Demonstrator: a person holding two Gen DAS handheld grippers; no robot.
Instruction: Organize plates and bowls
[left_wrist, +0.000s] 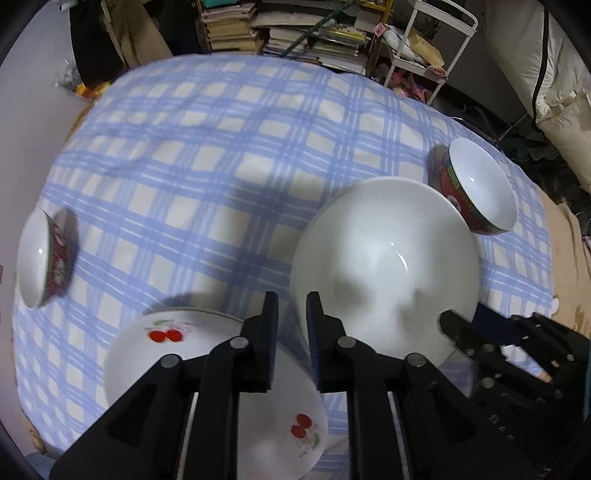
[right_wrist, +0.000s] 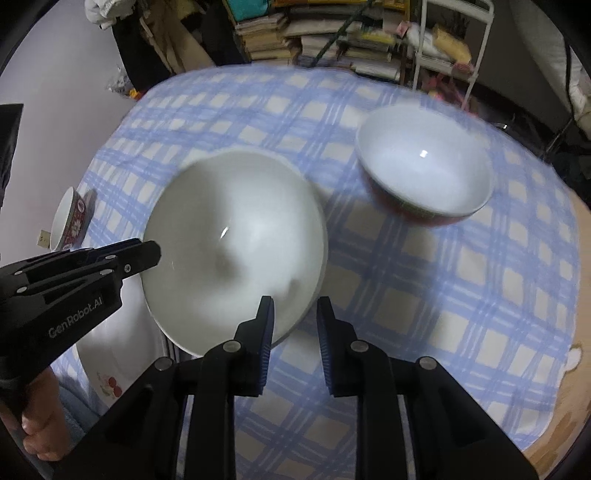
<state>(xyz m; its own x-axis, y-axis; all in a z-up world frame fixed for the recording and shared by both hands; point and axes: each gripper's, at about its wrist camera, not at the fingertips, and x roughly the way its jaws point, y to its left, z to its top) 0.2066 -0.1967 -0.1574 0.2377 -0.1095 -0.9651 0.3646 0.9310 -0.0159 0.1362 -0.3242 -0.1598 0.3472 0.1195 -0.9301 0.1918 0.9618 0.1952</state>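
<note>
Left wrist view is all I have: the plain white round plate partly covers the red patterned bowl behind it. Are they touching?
Observer: No; the right wrist view shows blue-and-white checked tablecloth between the plain white round plate and the red patterned bowl.
Operator: Is the right gripper clamping that plate?
Observer: No; the right gripper has its jaws apart at the near rim, pinching nothing.
Operator: And the cherry plate?
Observer: The white plate's rim overlaps the cherry-printed white plate, covering most of it.
</note>
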